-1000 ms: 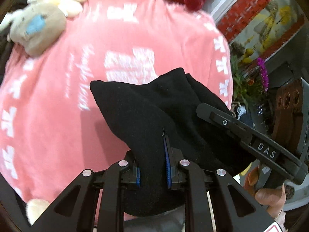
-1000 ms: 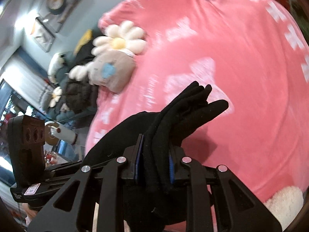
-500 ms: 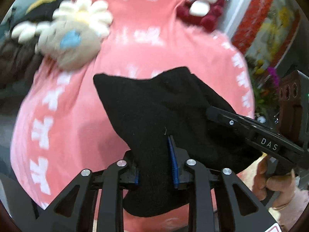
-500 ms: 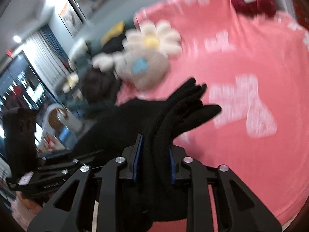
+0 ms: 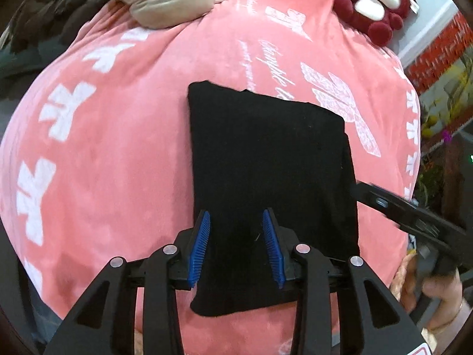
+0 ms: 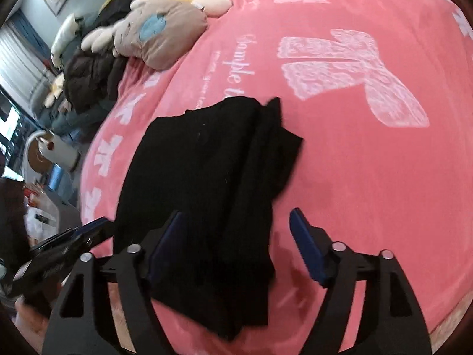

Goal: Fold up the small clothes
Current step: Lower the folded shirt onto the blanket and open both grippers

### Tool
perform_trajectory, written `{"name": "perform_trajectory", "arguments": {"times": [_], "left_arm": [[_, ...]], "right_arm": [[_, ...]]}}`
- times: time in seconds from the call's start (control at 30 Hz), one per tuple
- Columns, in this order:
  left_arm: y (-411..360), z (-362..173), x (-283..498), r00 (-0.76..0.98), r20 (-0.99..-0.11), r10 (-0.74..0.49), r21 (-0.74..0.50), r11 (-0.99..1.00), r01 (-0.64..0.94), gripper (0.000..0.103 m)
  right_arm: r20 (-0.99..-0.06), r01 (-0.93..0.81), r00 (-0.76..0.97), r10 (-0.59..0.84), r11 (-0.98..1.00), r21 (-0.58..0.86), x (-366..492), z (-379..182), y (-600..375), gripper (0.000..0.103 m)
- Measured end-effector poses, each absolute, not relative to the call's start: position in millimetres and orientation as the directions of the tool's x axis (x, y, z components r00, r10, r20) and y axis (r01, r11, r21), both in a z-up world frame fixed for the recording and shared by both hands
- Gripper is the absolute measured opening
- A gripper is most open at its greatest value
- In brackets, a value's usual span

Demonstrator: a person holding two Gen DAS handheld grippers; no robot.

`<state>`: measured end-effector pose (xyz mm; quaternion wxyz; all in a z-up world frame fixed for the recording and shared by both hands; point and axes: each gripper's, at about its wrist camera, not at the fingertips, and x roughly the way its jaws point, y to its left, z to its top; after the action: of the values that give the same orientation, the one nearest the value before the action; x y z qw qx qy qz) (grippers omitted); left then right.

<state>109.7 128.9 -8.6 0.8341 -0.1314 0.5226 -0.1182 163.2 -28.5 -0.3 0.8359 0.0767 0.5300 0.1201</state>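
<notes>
You have one black garment (image 5: 266,162), one pink blanket (image 5: 118,148), two grippers, and three plush toys, possibly more at the blurred edge.

Folded garment (image 5: 266,162): lies flat on the blanket (image 5: 118,153), at its near middle. Left gripper (image 5: 236,236): over the garment's near edge, cloth between its parted jaws. Right gripper (image 6: 236,245): at the garment's right side, jaws wide apart, cloth between them. Flower cushion (image 6: 165,20): on the blanket's far left. Plush monkey (image 5: 375,9): on the far right edge. Dark jacket (image 6: 91,77): left of the cushion, beyond the blanket.
</notes>
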Motion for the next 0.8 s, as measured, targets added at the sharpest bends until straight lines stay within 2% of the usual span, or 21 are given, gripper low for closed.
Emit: {"name": "perform_trajectory", "arguments": {"times": [0.07, 0.1, 0.13, 0.17, 0.2, 0.23, 0.4, 0.5, 0.6, 0.67, 0.73, 0.8], "left_arm": [[123, -9, 109, 0.425, -0.844, -0.326, -0.326, 0.942, 0.074, 0.038], [121, -13, 112, 0.422, -0.848, -0.320, -0.317, 0.945, 0.079, 0.039], [120, -14, 112, 0.420, -0.851, -0.317, -0.314, 0.946, 0.078, 0.039], [118, -17, 113, 0.415, -0.853, -0.315, -0.313, 0.947, 0.077, 0.039], [119, -21, 111, 0.411, -0.856, -0.315, -0.312, 0.947, 0.075, 0.039], [119, -23, 111, 0.410, -0.855, -0.317, -0.315, 0.946, 0.074, 0.040], [112, -21, 112, 0.398, -0.849, -0.348, -0.338, 0.936, 0.098, 0.041], [97, -26, 112, 0.382, -0.855, -0.350, -0.331, 0.936, 0.118, 0.042], [84, -31, 111, 0.384, -0.867, -0.318, -0.293, 0.948, 0.122, 0.047], [79, -30, 108, 0.387, -0.877, -0.283, -0.258, 0.959, 0.116, 0.050], [76, -28, 103, 0.388, -0.884, -0.261, -0.238, 0.965, 0.108, 0.059], [73, -24, 96, 0.403, -0.886, -0.232, -0.211, 0.973, 0.097, 0.063]], "right_arm": [[-0.886, -0.097, 0.371, 0.280, 0.960, 0.263, 178, -19, -23, 0.076], [-0.889, -0.083, 0.349, 0.296, 0.955, 0.285, 183, -29, -23, 0.064], [-0.883, -0.078, 0.329, 0.336, 0.941, 0.329, 184, -36, -23, 0.046], [-0.870, -0.068, 0.344, 0.354, 0.933, 0.353, 184, -35, -25, 0.040], [-0.860, -0.071, 0.350, 0.371, 0.926, 0.371, 183, -30, -25, 0.023], [-0.853, -0.071, 0.362, 0.376, 0.923, 0.377, 180, -24, -27, 0.019], [-0.823, -0.107, 0.451, 0.344, 0.937, 0.333, 153, 19, -43, 0.017], [-0.851, -0.078, 0.435, 0.295, 0.954, 0.291, 153, 1, -59, 0.018], [-0.887, -0.061, 0.379, 0.265, 0.963, 0.261, 162, -24, -64, 0.032], [-0.873, -0.063, 0.427, 0.234, 0.971, 0.230, 154, -5, -64, 0.034], [-0.852, -0.094, 0.484, 0.199, 0.980, 0.176, 139, 16, -62, 0.034], [-0.840, -0.134, 0.512, 0.178, 0.983, 0.126, 120, 30, -59, 0.034]]}}
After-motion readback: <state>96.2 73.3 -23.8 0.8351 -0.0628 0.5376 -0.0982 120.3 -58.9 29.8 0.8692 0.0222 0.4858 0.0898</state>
